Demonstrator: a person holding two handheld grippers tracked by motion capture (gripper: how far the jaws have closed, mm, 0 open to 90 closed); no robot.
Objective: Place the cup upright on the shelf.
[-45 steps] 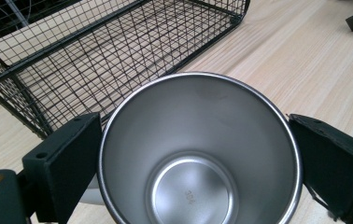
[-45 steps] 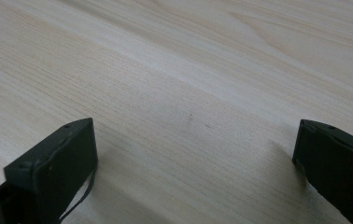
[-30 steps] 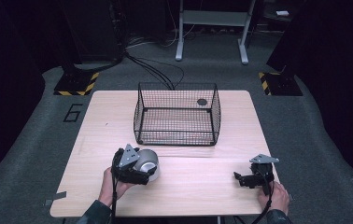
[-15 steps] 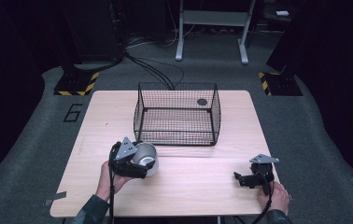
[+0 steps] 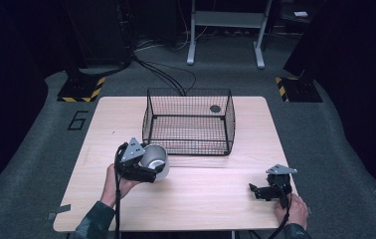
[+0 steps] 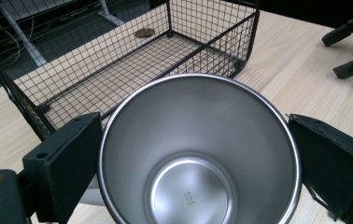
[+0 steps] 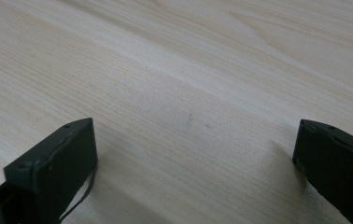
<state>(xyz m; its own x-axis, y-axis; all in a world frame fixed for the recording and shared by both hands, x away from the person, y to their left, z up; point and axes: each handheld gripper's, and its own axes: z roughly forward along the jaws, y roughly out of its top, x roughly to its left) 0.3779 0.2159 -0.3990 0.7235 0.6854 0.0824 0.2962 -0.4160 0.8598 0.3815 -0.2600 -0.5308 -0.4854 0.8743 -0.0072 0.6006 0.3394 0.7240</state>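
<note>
Stainless steel fills most of our left gripper view: a plain metal cup (image 6: pixel 198 154), its mouth turned toward the camera, sits between the two black jaws, which press on its rim from either side. Stamped in the round bottom of the cup we can read small digits, "304" (faint, but legible enough). From the high view, our left gripper (image 5: pixel 148 167) holds this cup (image 5: pixel 155 158) tipped on its side over the pale wooden table (image 5: pixel 216 199), just in front of the near left corner of a black wire basket (image 5: pixel 188 122); we cannot tell whether cup and basket touch.

The basket stands open-topped near the middle of the table's far half. One small dark round disc (image 5: pixel 215 108) lies in its far right corner, and in the left gripper view the same disc (image 6: pixel 144 32) looks brownish; we can read no marking on it.

Our right gripper (image 5: pixel 260 190) rests low at the near right of the table, well apart from the cup and basket. Its own view shows the jaws spread wide with bare wood grain between them and nothing held.

On the grey floor (image 5: pixel 325 149) left of the table, a large painted numeral "6" (image 5: pixel 78 120) is readable, and yellow-and-black hazard stripes (image 5: pixel 81 92) mark a dark base beyond it.
</note>
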